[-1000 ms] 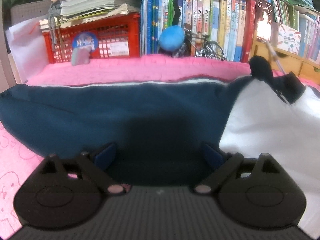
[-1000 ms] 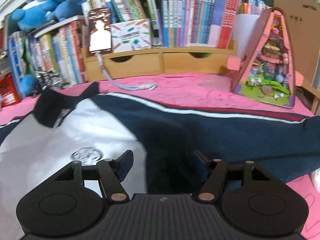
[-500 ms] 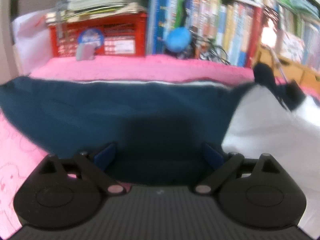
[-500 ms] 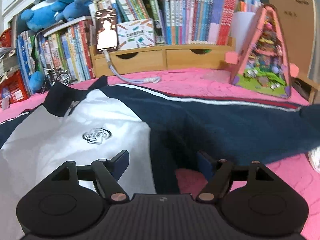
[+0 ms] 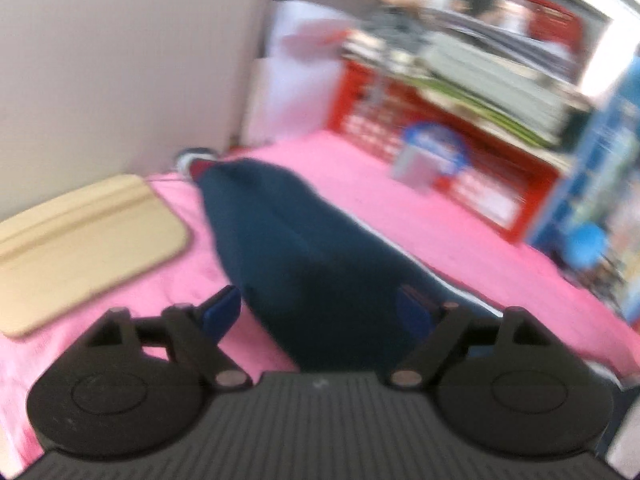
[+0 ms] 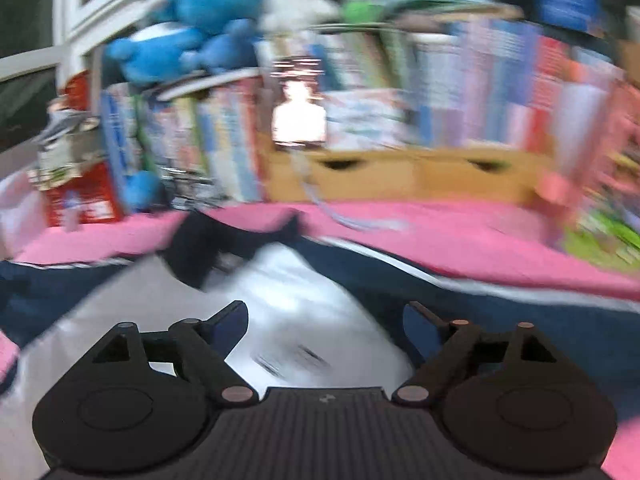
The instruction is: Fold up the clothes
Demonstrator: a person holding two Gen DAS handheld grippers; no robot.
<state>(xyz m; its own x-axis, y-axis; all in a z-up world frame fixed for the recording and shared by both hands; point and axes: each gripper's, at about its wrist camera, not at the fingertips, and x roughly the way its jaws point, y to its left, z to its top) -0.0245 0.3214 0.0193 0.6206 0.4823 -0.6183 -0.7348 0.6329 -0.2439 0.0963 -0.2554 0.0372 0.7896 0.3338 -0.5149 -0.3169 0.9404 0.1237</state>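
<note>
A navy and white jacket lies spread on the pink cloth (image 5: 400, 216). In the blurred left wrist view its navy sleeve (image 5: 304, 248) runs from between my fingers up to a cuff (image 5: 198, 166) near the wall. My left gripper (image 5: 320, 314) hangs over that sleeve, its jaws wide and closing, the pads not pressing the cloth. In the right wrist view I see the white chest panel (image 6: 304, 312), the dark collar (image 6: 200, 248) and the other navy sleeve (image 6: 520, 320). My right gripper (image 6: 324, 320) hovers above the white panel, its jaws opening, holding nothing.
A tan board (image 5: 80, 236) lies left of the sleeve by the wall. A red crate (image 5: 440, 160) under stacked papers, rows of books, a wooden drawer unit (image 6: 400, 176) with a lit phone (image 6: 298, 116) and blue plush toys (image 6: 180, 40) line the back.
The left view has swung left along the sleeve towards its cuff and rolled. The right gripper has risen and shifted left over the white chest, and its jaws have widened.
</note>
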